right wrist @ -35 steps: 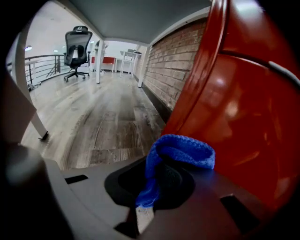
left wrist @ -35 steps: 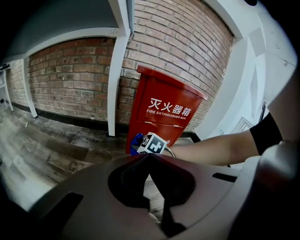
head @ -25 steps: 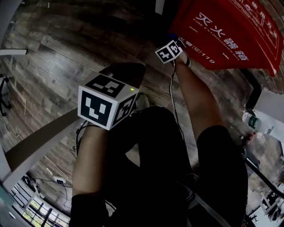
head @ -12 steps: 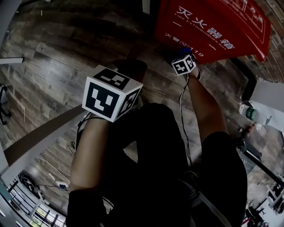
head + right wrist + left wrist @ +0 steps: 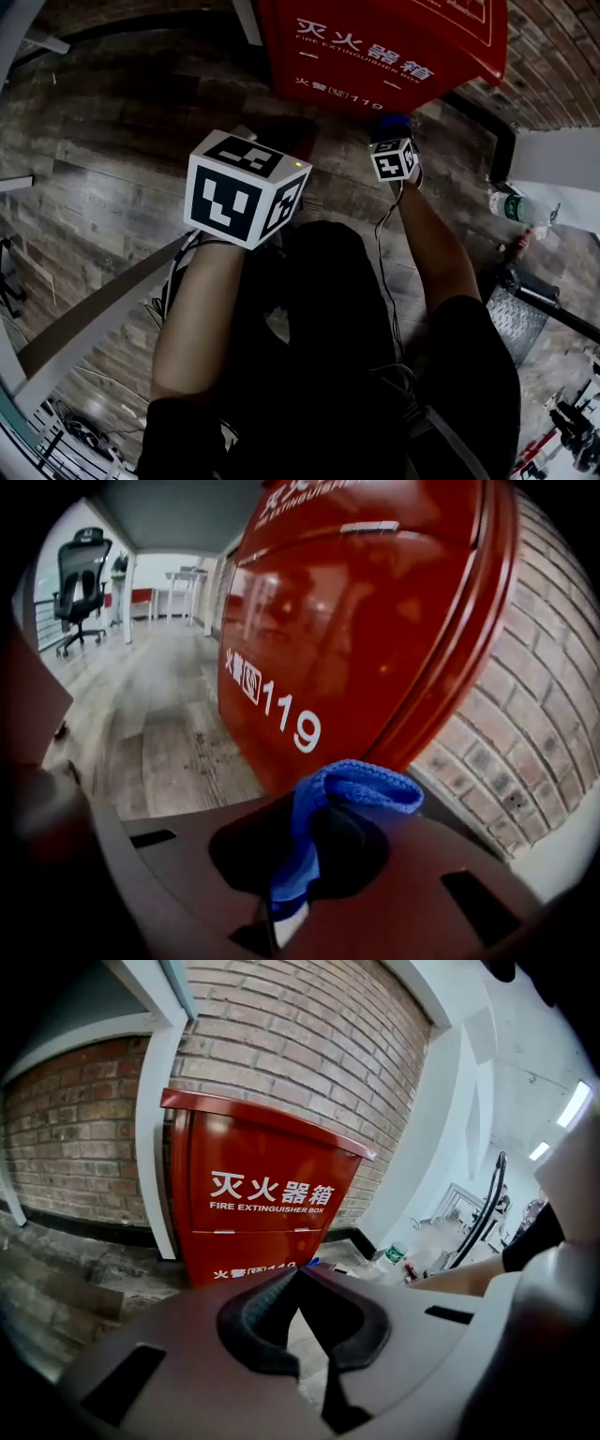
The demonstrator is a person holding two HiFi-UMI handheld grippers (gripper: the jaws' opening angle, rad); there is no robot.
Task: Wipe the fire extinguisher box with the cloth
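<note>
- The right tool [image 5: 314, 829] is clamped on the blue cloth [image 5: 361, 785], now at the bottom edge of the red fire extinguisher box [image 5: 375, 47] beside "119", lower than a second ago.
- The left tool [image 5: 298, 1274] has its jaws together on nothing and still hangs back from the box.

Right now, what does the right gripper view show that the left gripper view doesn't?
Only the right gripper view: the blue cloth clamped in the right claw, close to the red fire extinguisher box beside its 119, and an office chair far back.
Only the left gripper view: the left claw shut and empty, the box's lid and full FIRE EXTINGUISHER BOX lettering, a plastic bottle on the floor, and the person's forearm.
Both: the box, the brick wall and the wood floor.
</note>
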